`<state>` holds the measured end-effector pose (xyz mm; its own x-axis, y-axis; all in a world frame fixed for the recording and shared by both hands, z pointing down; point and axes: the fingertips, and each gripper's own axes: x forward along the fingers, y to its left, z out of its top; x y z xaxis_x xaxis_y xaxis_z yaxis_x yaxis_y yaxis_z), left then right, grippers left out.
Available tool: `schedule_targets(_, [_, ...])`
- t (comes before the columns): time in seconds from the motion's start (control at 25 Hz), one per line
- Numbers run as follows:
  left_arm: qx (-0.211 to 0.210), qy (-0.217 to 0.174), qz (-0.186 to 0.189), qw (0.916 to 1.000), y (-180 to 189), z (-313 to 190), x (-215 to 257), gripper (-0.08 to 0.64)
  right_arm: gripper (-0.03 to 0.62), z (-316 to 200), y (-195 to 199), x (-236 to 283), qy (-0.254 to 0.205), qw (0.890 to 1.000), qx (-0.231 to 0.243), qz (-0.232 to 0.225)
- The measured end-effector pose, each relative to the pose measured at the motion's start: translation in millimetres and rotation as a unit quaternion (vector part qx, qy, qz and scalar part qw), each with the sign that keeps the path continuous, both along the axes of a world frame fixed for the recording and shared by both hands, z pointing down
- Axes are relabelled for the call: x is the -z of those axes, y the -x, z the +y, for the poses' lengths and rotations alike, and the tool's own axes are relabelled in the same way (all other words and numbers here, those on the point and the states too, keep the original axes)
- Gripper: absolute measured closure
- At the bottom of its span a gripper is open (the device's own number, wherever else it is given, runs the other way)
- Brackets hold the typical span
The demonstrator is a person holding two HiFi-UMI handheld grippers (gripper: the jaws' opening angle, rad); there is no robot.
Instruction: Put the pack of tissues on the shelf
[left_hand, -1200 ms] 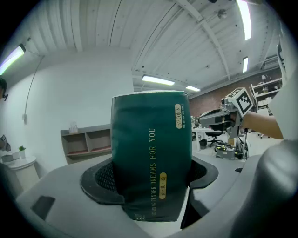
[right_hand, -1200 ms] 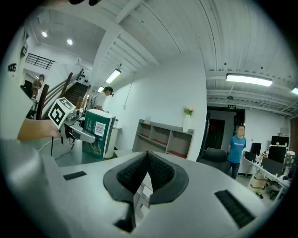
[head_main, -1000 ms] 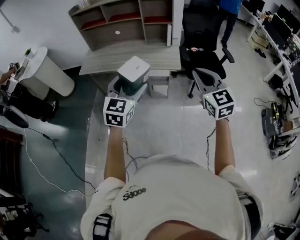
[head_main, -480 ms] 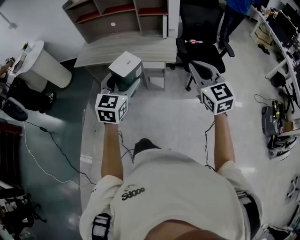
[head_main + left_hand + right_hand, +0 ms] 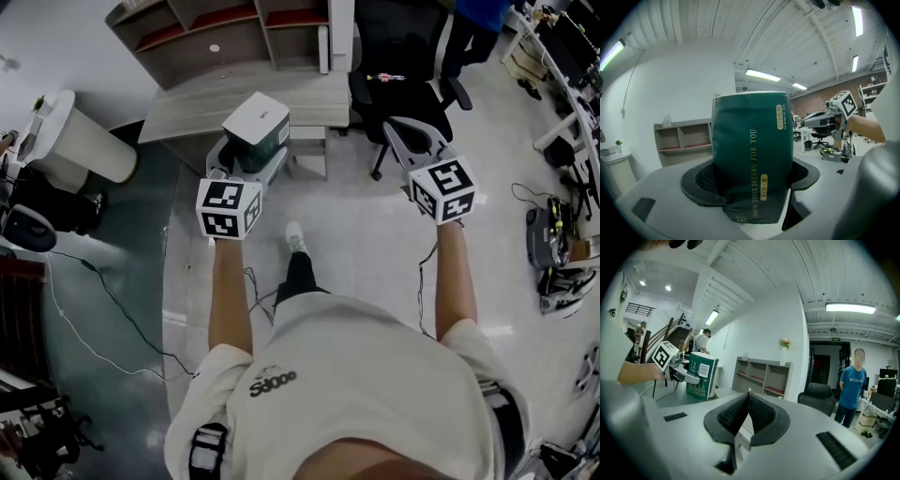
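A dark green pack of tissues (image 5: pixel 752 152) with a white top (image 5: pixel 255 120) stands upright between the jaws of my left gripper (image 5: pixel 246 159), which is shut on it. The right gripper view shows the same pack (image 5: pixel 701 376) held in the air at the left. My right gripper (image 5: pixel 410 142) is shut with nothing between its jaws, which meet at their tips (image 5: pixel 747 401). The wooden shelf (image 5: pixel 239 36) with several open compartments stands against the wall beyond a low desk (image 5: pixel 197 103). Both grippers are held in front of me, short of the desk.
A black office chair (image 5: pixel 403 75) stands right of the desk, with a person in a blue shirt (image 5: pixel 851 390) behind it. A white bin (image 5: pixel 75 141) sits at the left, with cables (image 5: pixel 103 291) across the floor. Desks with equipment (image 5: pixel 562 56) line the right side.
I have stepped forward; my foot now shows on the floor. The desk and shelf have drawn closer. Both grippers hold the same pose, the pack still in the left.
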<state>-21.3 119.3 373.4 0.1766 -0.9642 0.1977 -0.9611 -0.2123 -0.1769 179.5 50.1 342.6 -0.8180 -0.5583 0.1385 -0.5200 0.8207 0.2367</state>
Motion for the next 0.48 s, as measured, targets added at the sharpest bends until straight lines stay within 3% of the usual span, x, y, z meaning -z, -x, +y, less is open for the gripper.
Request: schedule_targets(0.48, [-0.038,-0.004,-0.001,0.9993,107,-198,10,0.167,0.588,-178,93,20,-0.011,0.998,-0.054,-0.012])
